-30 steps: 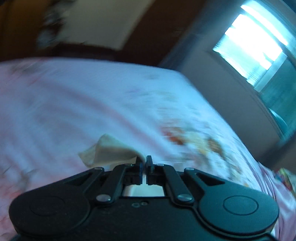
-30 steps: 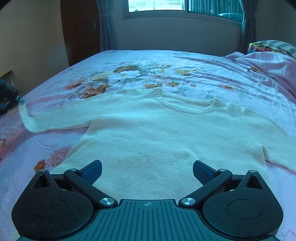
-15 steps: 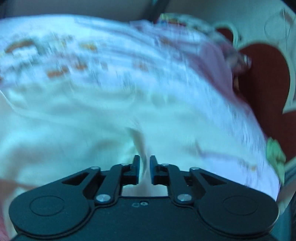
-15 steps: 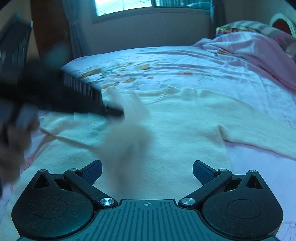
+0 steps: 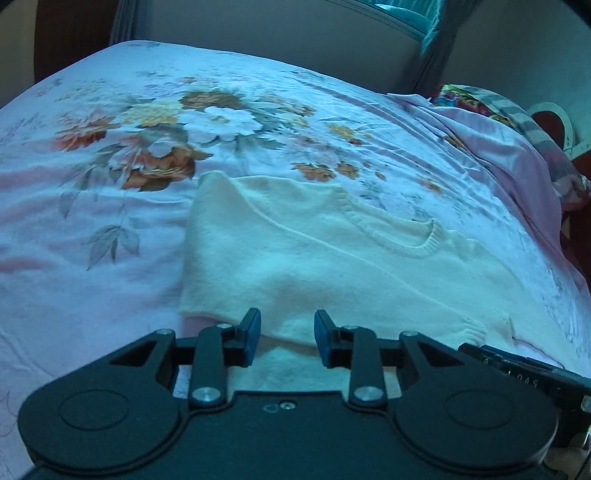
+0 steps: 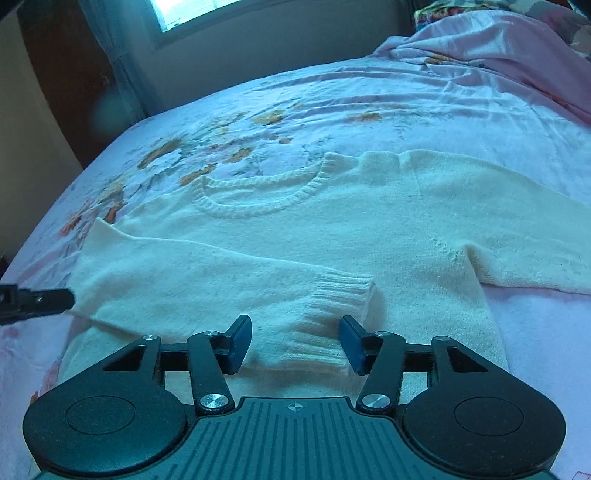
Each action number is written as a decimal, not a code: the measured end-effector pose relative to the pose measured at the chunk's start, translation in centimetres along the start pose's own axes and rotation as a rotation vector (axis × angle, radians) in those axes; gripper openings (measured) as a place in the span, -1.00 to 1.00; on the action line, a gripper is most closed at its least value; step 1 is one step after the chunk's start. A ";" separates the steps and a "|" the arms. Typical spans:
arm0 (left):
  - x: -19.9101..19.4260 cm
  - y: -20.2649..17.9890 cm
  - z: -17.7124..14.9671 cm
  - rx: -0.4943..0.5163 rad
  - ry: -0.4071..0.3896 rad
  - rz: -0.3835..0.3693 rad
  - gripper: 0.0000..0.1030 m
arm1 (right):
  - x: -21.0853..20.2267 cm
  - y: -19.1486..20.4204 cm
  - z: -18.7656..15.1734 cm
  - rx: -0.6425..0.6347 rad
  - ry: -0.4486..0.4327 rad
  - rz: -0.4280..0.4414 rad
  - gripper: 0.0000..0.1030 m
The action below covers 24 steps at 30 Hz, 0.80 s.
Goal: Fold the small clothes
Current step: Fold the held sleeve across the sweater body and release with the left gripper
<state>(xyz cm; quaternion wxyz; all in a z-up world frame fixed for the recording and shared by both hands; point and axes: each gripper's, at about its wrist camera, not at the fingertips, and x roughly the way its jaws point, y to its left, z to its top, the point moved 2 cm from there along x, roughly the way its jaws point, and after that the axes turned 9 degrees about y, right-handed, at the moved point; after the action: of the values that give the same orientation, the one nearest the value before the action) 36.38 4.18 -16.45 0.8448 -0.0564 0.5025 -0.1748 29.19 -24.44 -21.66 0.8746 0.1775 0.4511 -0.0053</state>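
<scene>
A cream knit sweater [image 6: 332,236] lies flat on the floral bed sheet [image 6: 369,103], neckline away from me. Its left sleeve [image 6: 207,277] is folded across the body, with the ribbed cuff [image 6: 332,306] just ahead of my right gripper [image 6: 295,339], which is open and empty. The other sleeve [image 6: 524,254] stretches out to the right. In the left wrist view the sweater [image 5: 314,251] shows its folded left edge. My left gripper [image 5: 287,338] is open and empty over the folded sleeve's lower edge.
A crumpled pink blanket [image 6: 498,48] and patterned pillows [image 5: 491,107] lie at the bed's right. A wall with a window [image 6: 192,14] stands beyond the bed. The left gripper's tip [image 6: 37,301] shows at the left edge of the right wrist view.
My left gripper carried the left sleeve across the sweater's body, let it go and opened. My right gripper moved closer to the sweater and narrowed its opening.
</scene>
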 end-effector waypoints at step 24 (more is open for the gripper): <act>1.1 -1.2 -2.1 0.047 -0.016 0.003 -0.43 | -2.3 -6.2 1.0 0.139 -0.090 -0.046 -0.90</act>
<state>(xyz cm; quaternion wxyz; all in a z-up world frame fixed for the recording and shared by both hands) 34.76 2.84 -18.01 0.8501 -0.0372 0.4916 -0.1850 27.57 -30.94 -21.23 0.8792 0.2271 0.4138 -0.0647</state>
